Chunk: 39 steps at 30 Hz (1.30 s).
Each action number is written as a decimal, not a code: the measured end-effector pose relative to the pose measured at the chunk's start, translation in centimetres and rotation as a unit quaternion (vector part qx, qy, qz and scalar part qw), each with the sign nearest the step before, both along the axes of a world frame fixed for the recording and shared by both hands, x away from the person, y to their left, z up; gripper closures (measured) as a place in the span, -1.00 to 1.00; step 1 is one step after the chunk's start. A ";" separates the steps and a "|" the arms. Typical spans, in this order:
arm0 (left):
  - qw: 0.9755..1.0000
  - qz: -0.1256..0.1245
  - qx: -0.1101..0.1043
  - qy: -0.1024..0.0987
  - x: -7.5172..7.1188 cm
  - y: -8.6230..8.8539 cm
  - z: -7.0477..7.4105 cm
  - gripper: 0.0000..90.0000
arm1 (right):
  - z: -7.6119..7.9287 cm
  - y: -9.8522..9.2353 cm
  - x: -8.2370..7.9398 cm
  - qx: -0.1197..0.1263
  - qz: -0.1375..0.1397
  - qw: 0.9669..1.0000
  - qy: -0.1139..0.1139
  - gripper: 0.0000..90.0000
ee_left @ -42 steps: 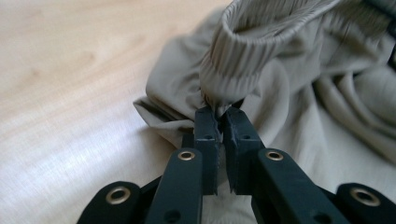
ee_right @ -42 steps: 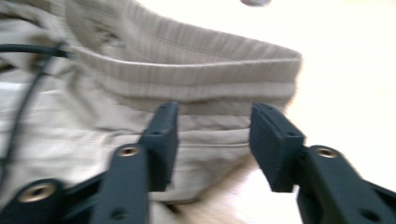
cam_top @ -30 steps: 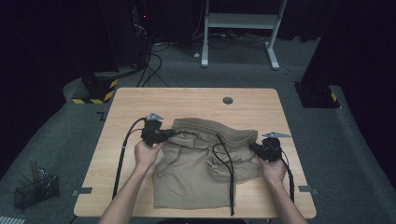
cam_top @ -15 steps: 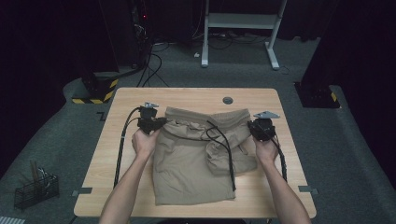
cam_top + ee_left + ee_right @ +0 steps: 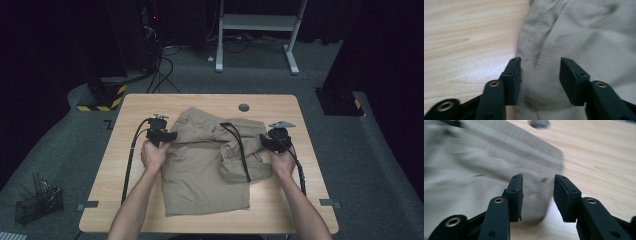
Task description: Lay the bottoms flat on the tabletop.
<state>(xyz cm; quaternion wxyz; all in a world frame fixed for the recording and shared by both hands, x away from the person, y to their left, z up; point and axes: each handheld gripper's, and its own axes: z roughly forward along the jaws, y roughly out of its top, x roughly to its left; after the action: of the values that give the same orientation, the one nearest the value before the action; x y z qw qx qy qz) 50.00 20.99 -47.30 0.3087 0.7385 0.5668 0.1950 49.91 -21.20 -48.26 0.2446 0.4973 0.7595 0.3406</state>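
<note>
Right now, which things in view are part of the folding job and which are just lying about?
In the job:
khaki shorts
left gripper, jaws just opened, off the cloth
right gripper, jaws just opened too

Lying about:
wire basket on the floor
white desk frame behind
round grommet in the table

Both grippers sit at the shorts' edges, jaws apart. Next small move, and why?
Probably lift both clear and re-aim at the lower hem. Left gripper and right gripper have just opened, cloth unpinched; the khaki shorts lie folded once on the table.
</note>
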 end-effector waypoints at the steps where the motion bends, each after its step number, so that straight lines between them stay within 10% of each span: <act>1: 1.000 -0.010 -0.001 -0.010 -0.7 -0.3 0.3 0.09 | 0.3 0.2 -0.7 0.004 0.016 1.000 -0.005 0.31; 7: 0.996 -0.092 -0.004 0.003 -4.6 -3.2 -0.3 -0.06 | 0.4 3.2 -4.4 0.010 0.111 0.994 0.011 0.12; 10: 0.995 -0.095 -0.024 0.015 -5.2 -3.6 -2.1 -0.13 | -1.0 4.4 -4.4 -0.001 0.122 0.992 0.035 0.06; 16: 0.997 -0.079 -0.013 -0.011 -6.3 -4.1 -4.4 -0.20 | -2.6 5.2 -5.0 -0.021 0.156 0.986 0.045 0.96; 19: 0.996 -0.079 0.010 -0.043 -7.0 -4.6 -4.9 -0.23 | -2.2 4.6 -5.6 -0.013 0.171 0.985 0.035 1.00; 28: 0.996 -0.068 0.014 -0.061 -7.5 -4.5 -5.3 -0.26 | 0.7 -0.3 -8.8 0.000 0.131 0.991 -0.005 0.99; 33: 0.996 -0.065 0.013 -0.060 -7.5 -4.6 -5.3 -0.26 | -0.7 -2.9 -9.4 -0.004 0.088 0.996 0.026 0.70; 39: 0.996 -0.059 0.013 -0.060 -7.6 -4.6 -5.3 -0.28 | -0.3 -1.4 -13.2 0.036 0.158 0.987 0.011 0.23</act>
<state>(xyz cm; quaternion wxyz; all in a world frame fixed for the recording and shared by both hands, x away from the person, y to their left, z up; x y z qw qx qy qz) 42.44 16.38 -52.59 0.3432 0.7620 0.4996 0.2279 36.69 -22.57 -48.58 0.1606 0.3831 0.8186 0.3967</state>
